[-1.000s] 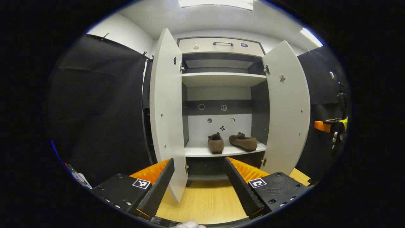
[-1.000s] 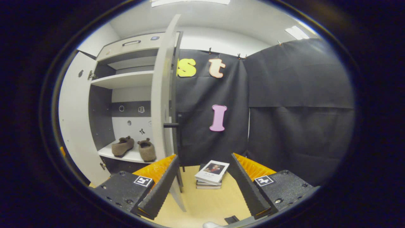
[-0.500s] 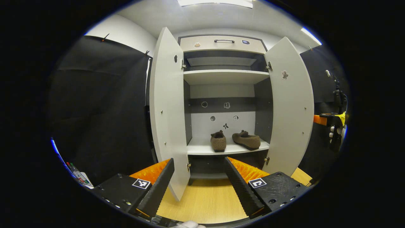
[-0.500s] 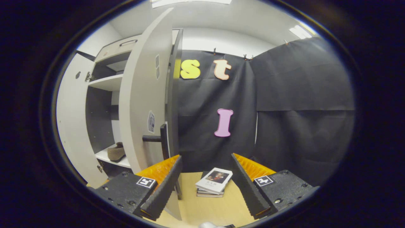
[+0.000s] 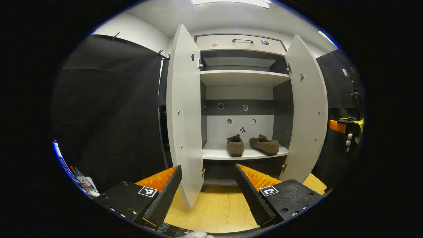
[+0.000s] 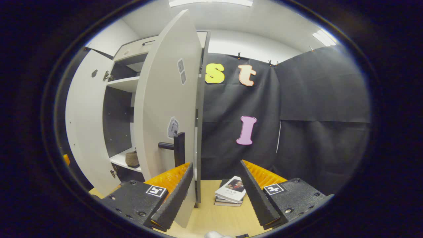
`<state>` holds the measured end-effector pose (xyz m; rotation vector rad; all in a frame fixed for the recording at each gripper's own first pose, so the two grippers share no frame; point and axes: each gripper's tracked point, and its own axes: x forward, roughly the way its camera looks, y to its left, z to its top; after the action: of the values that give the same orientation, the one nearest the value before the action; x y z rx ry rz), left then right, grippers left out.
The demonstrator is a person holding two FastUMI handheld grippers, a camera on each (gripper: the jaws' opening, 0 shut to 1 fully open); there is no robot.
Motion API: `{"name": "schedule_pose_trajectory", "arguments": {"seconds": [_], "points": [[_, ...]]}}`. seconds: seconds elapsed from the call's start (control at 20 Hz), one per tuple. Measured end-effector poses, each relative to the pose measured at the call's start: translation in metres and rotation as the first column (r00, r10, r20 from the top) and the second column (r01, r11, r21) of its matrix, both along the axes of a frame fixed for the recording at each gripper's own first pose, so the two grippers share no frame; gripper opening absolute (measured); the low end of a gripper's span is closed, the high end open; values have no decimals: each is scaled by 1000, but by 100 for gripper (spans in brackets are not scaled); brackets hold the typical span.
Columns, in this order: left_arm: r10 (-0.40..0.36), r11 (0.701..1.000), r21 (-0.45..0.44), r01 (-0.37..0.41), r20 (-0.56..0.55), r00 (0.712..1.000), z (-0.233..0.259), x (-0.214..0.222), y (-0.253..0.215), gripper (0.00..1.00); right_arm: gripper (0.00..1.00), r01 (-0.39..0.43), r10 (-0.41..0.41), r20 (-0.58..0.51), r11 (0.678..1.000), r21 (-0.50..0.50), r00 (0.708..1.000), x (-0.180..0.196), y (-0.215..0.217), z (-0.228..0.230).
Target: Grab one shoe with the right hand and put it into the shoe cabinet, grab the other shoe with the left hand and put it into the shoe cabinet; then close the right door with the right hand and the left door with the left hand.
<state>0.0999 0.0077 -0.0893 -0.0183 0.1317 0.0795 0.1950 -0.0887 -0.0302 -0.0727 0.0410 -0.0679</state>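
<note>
Right door (image 6: pixel 165 109) hides all but 1 shoe's (image 6: pixel 133 159) end; stickers too small to tell

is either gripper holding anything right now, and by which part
Nothing is held. The left gripper and right gripper are both open and empty; both shoes sit in the cabinet.

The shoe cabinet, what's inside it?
Two brown shoes sit side by side on the lower shelf of the shoe cabinet. The upper shelf looks bare, though its back is shadowed. In the right gripper view, the right door covers most of the inside.
</note>
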Motion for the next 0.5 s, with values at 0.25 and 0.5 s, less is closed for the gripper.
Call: {"name": "schedule_pose_trajectory", "arguments": {"seconds": [0.25,0.5], "points": [[14,1000,-2,-14,-12,1000,-1,1,14,97,93,-92,92,1,996,8,996,10,49,-3],[2,1000,9,-1,-24,1000,-2,1,15,97,93,-223,223,-18,974,33,975,14,101,-8]]}}
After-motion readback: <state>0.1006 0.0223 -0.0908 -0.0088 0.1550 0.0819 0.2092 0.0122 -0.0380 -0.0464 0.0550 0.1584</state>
